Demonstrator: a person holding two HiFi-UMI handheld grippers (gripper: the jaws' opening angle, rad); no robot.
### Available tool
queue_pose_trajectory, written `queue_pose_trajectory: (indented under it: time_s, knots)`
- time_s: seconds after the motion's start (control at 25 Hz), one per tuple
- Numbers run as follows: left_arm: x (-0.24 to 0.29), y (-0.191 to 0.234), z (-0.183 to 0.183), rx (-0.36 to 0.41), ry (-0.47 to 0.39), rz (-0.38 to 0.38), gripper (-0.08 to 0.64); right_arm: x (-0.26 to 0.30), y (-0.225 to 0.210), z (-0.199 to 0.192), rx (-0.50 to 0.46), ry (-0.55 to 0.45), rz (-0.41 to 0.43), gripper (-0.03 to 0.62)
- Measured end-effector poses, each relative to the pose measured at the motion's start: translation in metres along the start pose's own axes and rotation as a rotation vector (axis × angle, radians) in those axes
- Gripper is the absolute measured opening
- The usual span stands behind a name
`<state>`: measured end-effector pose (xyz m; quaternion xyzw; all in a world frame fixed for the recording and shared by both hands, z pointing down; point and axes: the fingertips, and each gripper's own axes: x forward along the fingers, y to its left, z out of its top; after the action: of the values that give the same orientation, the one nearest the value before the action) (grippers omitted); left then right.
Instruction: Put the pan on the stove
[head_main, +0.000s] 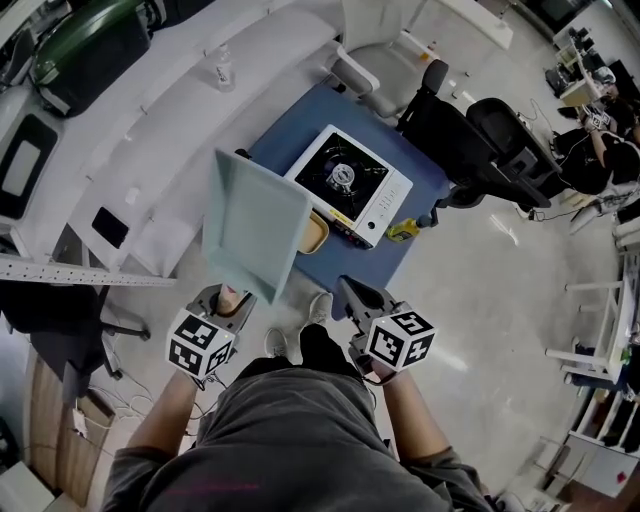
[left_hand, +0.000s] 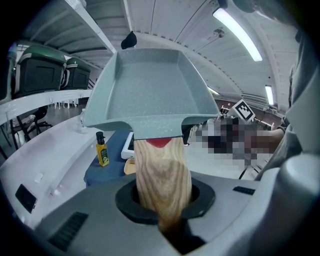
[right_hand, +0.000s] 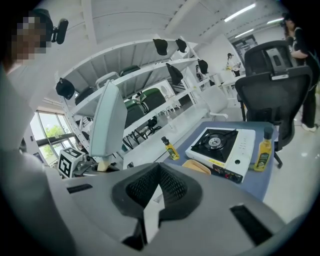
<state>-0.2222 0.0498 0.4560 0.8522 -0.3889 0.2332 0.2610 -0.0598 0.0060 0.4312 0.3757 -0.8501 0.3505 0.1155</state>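
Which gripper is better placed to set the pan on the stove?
Left. The left gripper clamps the wooden handle of the pan, held in the air short of the stove; the right gripper is empty.

In the lower middle of the head view, both bare forearms (head_main: 160, 420) reach forward from the body, level with each other and apart. The left tongs (head_main: 232, 295) point up-frame, their jaws clamped on the pan's wooden handle (left_hand: 162, 175). The right tongs (head_main: 350, 290), lower right of centre, are together and empty.
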Motion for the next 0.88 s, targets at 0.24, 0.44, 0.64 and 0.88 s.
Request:
queue_pose_trajectory:
  time_s: [0.24,0.44,0.64,0.88]
  knots:
    - [0.036,0.004,0.022,-0.013,0.018,0.014,0.057,0.008,-0.037,0.022,0.006,0.013,0.018,0.003]
    - [0.069,0.001,0.046,-0.019,0.028,0.032,0.057,0.011,-0.074,0.044,0.01,0.026,0.035,0.003]
    - [0.099,0.002,0.069,-0.031,0.044,0.057,0.057,0.017,-0.106,0.063,0.015,0.047,0.069,0.003]
    - [0.139,0.004,0.085,-0.047,0.076,0.084,0.057,0.024,-0.144,0.073,0.044,0.078,0.106,0.003]
